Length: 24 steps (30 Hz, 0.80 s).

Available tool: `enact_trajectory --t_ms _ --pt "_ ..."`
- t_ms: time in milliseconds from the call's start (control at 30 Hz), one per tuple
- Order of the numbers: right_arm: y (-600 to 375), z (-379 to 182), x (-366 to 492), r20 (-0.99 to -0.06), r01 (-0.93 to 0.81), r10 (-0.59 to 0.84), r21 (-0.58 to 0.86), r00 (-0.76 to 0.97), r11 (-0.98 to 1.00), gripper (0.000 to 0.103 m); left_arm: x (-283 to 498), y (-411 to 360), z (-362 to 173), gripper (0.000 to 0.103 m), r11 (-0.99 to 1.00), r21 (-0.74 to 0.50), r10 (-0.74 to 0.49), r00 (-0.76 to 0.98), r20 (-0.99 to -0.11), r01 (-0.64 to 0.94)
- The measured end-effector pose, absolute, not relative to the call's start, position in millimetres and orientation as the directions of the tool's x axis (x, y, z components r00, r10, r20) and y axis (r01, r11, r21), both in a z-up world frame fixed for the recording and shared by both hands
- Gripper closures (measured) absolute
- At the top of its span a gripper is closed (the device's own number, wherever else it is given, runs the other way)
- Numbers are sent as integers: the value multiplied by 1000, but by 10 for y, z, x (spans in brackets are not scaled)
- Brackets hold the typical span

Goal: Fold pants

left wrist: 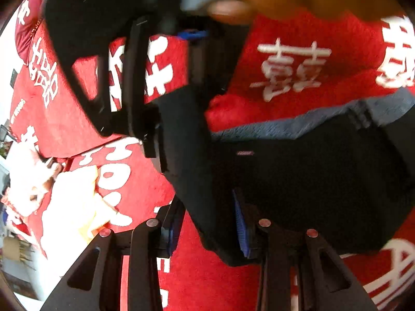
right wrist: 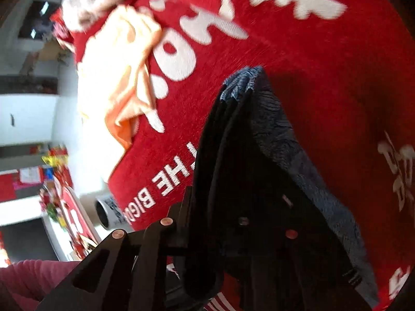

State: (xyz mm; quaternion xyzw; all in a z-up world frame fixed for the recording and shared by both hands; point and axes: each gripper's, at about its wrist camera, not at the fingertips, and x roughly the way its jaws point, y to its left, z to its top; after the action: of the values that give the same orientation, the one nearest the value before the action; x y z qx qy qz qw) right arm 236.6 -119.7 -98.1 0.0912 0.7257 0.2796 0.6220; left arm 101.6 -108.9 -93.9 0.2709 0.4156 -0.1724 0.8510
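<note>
We find both grippers, left gripper (left wrist: pixel 207 233) and right gripper (right wrist: pixel 205 233), closed on the dark pants (left wrist: pixel 298 171): soft, limp fabric, best held at the waistband edge.

You had one pair of dark pants (left wrist: pixel 311 171) and two grippers, the left gripper (left wrist: pixel 207 230) and the right gripper (left wrist: pixel 124 77). One red cloth (right wrist: pixel 311 51) lay beneath, with one orange garment (right wrist: pixel 124 77), one pale garment (right wrist: pixel 90 2) and one cup (right wrist: pixel 109 213).
</note>
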Motion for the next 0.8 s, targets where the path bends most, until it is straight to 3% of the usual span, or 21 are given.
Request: enact_trajectory --t_ms 300,567,800 --pt "-2500 -508 1756 -682 3 727 730 81 684 85 718 -1663 -285 66 757 237 -236 592 -770 609" --pt "-3733 -191 913 -640 84 707 756 302 649 85 225 -2528 -34 65 657 155 -378 499 -780 738" --pt "-4652 -423 63 -637 216 648 762 418 610 85 -395 -3373 -338 65 497 167 -412 401 -818 851"
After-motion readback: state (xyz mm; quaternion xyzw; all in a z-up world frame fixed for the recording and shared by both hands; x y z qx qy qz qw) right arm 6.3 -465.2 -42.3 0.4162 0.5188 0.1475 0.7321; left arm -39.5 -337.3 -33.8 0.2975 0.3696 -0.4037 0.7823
